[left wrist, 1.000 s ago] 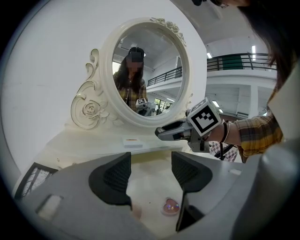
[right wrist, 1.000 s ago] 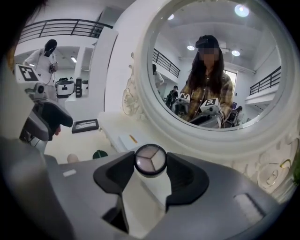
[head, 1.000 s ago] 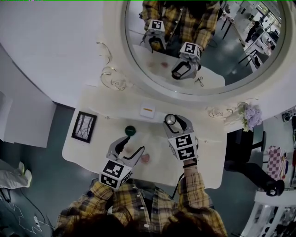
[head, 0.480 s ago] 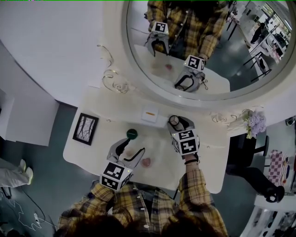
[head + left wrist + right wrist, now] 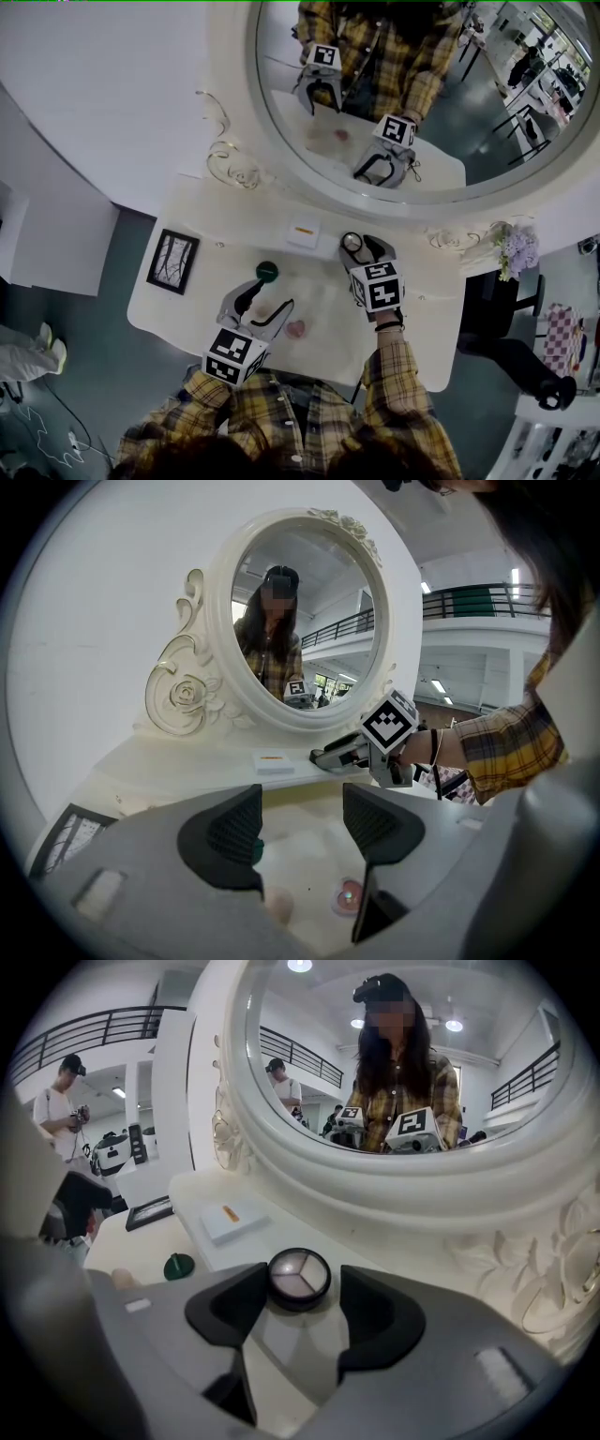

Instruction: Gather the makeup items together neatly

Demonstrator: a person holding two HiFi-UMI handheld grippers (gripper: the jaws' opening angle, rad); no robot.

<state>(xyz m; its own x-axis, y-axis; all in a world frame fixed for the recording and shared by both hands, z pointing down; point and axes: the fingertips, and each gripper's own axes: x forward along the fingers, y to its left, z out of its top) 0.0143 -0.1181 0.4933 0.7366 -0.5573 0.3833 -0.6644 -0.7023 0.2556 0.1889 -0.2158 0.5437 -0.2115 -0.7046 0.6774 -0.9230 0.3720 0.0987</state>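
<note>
The right claw [image 5: 361, 247] has just opened a bit wider, with the round compact [image 5: 298, 1277] between its tips. Just behind that, the big mirror frame [image 5: 394, 1194] blocks the way. A white box [image 5: 230, 1218] lies near on its left. Further left, past a green lid [image 5: 178, 1266], the table [image 5: 323, 295] has room.

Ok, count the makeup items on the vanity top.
5: white box and three-shade compact near the mirror, green disc mid-left, pink pot and pale sponge nearer the front. Others may be hidden.

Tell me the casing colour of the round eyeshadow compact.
Black casing; the round eyeshadow compact shows best in the right gripper view.
</note>
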